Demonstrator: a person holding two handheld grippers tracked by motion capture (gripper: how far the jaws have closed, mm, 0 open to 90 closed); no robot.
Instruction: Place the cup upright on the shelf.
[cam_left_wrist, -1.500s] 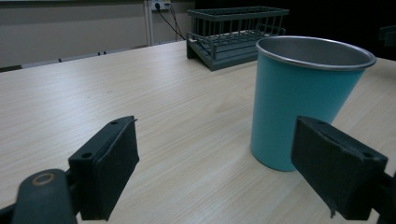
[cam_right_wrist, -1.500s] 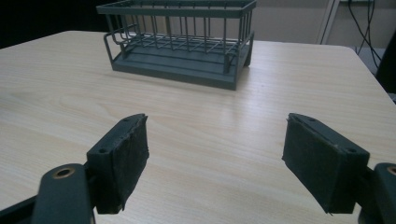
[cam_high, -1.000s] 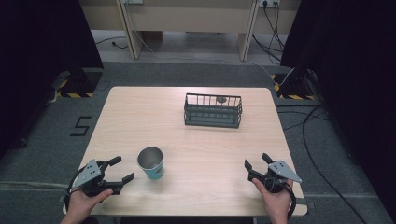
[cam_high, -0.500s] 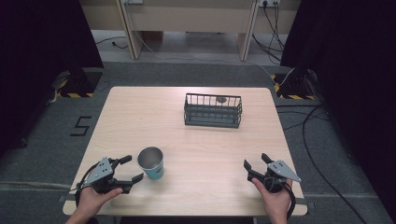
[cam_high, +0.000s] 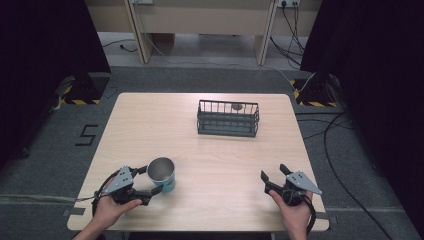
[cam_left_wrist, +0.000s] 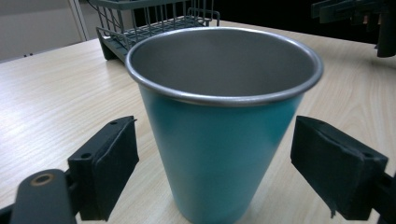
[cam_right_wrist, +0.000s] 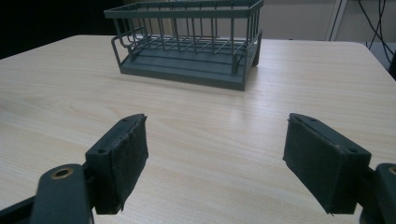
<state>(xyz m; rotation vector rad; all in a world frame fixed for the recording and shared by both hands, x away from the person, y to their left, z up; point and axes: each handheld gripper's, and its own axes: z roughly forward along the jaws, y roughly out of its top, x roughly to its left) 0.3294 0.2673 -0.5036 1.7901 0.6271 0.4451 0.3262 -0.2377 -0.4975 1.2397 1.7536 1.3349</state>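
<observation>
Now the upright cup (cam_left_wrist: 224, 121) stands squarely between my left gripper's (cam_high: 150, 182) wide-open pads at lower left of the high view, untouched, while my right gripper (cam_high: 274, 178) gapes empty at lower right.

Light wood table (cam_high: 150, 125): teal cup (cam_high: 161, 174) upright near front-left, wire basket (cam_high: 228, 119) toward back.

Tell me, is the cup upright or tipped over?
Upright: the cup stands on its base on the table, rim up, between the open left gripper jaws.
</observation>
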